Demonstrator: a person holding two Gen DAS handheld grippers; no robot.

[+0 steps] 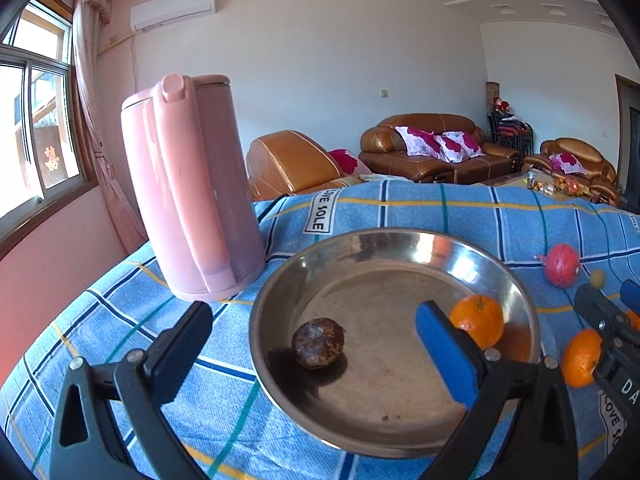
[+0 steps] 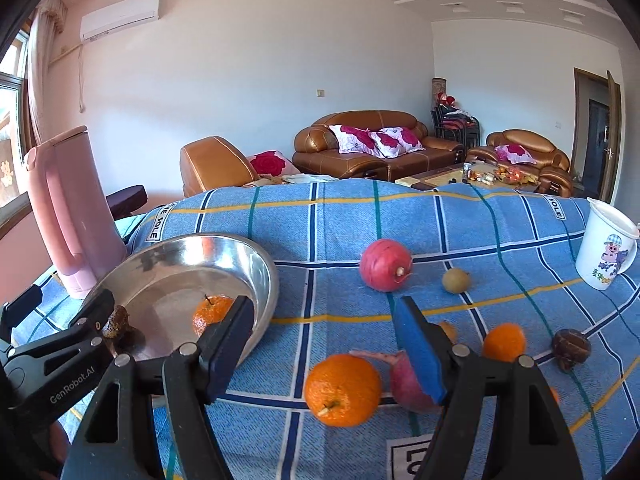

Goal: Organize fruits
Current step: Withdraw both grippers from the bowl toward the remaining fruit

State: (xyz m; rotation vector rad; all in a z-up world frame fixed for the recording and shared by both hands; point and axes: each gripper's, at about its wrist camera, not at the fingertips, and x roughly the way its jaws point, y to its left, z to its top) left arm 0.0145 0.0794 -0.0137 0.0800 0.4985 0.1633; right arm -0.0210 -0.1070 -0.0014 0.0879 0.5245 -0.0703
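the right claw hangs with its jaws apart and nothing between the pads, over a table covered by a blue checked cloth. under it lie a large orange and, just beside that, a reddish fruit partly hidden by the blue pad. at left stands a steel bowl holding a small orange and a dark brown fruit; the left claw reaches in at its near rim. a pink kettle stands behind the bowl. farther out lie a pink round fruit, a small yellowish fruit, another orange, a dark fruit and a white mug.
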